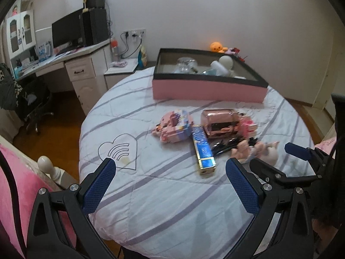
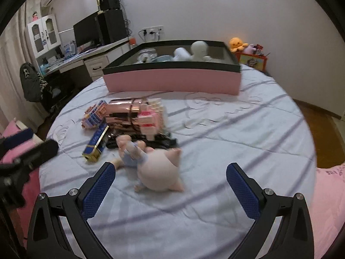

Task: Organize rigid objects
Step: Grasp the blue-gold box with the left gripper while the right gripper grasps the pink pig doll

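Striped bedspread (image 1: 163,205), pink box (image 2: 172,79) behind toys, blurred pig-like figure (image 2: 159,172), both tongs (image 1: 170,183) (image 2: 170,185) spread, empty

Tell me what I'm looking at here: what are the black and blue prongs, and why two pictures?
There is no robot. A person carries a two-finger gripper in each hand, and each has a wide-angle camera looking along its fingers. One picture is from the left gripper, the other from the right gripper; the blue parts are the finger pads. Both are open and hold nothing. They hover over a bed with a striped cover. On it lie a pale pink figurine, a blue box, a shiny pink jar, block toys and something black, blurred. Behind stands a pink tray with a few things already in it.
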A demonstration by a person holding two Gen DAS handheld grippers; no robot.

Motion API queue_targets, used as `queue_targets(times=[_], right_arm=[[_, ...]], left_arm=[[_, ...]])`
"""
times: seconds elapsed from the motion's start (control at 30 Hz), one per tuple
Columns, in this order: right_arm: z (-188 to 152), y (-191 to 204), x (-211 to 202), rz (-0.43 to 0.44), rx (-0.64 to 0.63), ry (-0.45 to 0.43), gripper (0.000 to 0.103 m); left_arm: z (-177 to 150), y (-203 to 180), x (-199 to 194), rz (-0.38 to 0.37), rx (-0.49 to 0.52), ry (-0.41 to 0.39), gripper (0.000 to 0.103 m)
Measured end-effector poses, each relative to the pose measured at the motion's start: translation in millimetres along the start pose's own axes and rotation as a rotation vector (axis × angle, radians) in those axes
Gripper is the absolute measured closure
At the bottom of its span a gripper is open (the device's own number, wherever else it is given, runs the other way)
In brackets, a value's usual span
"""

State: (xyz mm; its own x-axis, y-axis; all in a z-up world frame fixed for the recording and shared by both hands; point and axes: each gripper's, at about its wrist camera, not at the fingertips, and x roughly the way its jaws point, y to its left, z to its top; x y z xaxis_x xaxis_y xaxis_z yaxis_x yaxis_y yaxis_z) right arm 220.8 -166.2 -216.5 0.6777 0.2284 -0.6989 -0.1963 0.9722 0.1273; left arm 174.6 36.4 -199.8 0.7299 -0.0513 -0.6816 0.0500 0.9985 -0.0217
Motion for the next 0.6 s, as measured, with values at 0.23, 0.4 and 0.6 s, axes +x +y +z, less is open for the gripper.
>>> queue_targets(times=[0.23, 0.4, 0.6], right_arm=[[5, 6, 23, 0.040, 0.018, 0.050, 0.010], [6, -2, 15, 0.086, -0.008, 0.051, 0.043], [-3, -28, -4, 0.041, 0.013, 0.016, 0.043]], left_arm=[[2, 2, 19, -0.001, -0.012, 0.046, 0.000], [3, -11, 34, -0.028, -0.005, 0.079, 0.000], [4, -30, 62, -0.024, -0.031, 0.141, 0.005]])
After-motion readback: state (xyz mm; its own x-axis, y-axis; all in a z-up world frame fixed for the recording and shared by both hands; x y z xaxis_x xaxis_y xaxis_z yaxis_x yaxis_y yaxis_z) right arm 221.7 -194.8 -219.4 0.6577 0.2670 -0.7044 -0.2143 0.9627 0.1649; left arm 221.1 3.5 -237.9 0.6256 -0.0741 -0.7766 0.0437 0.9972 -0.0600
